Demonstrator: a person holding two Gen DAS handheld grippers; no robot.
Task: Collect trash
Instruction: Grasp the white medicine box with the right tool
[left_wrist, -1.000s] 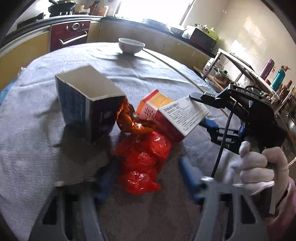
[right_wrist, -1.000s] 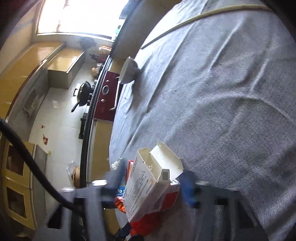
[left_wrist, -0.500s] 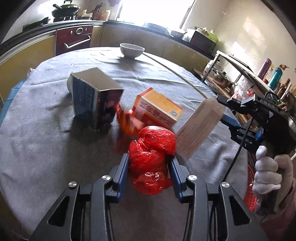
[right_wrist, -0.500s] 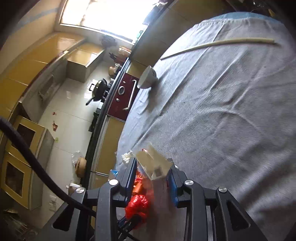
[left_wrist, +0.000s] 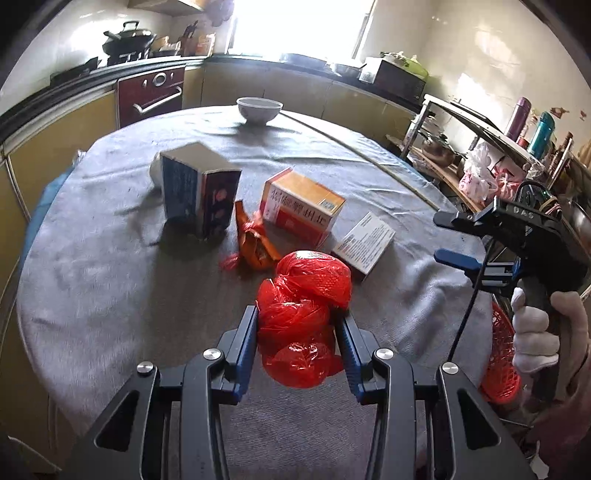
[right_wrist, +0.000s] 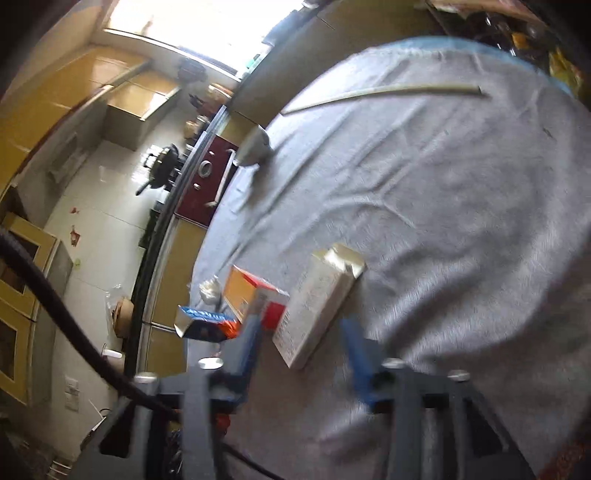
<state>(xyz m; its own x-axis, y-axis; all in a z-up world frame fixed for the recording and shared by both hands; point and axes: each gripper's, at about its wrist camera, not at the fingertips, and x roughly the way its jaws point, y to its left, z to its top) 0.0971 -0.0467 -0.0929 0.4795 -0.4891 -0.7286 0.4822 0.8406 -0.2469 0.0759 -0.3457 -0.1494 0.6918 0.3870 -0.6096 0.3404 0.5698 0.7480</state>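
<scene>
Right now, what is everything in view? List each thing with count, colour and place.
red plastic bag: one, red, crumpled, between the left tongs' pads at the table's near edge.
white box: one, white with print, lying on the cloth right of the bag.
orange box: one, orange and red, mid-table.
blue carton: one, blue with white top, standing left of the orange box.
orange wrapper: one, crumpled, between carton and bag.
bowl: one, white, far edge.
tablecloth: one, grey, covers the round table.
red basket: one, red mesh, below the table's right edge.
left tongs: shut on the bag.
right tongs: jaws opening, empty.
gloved hand: one, white glove.
</scene>
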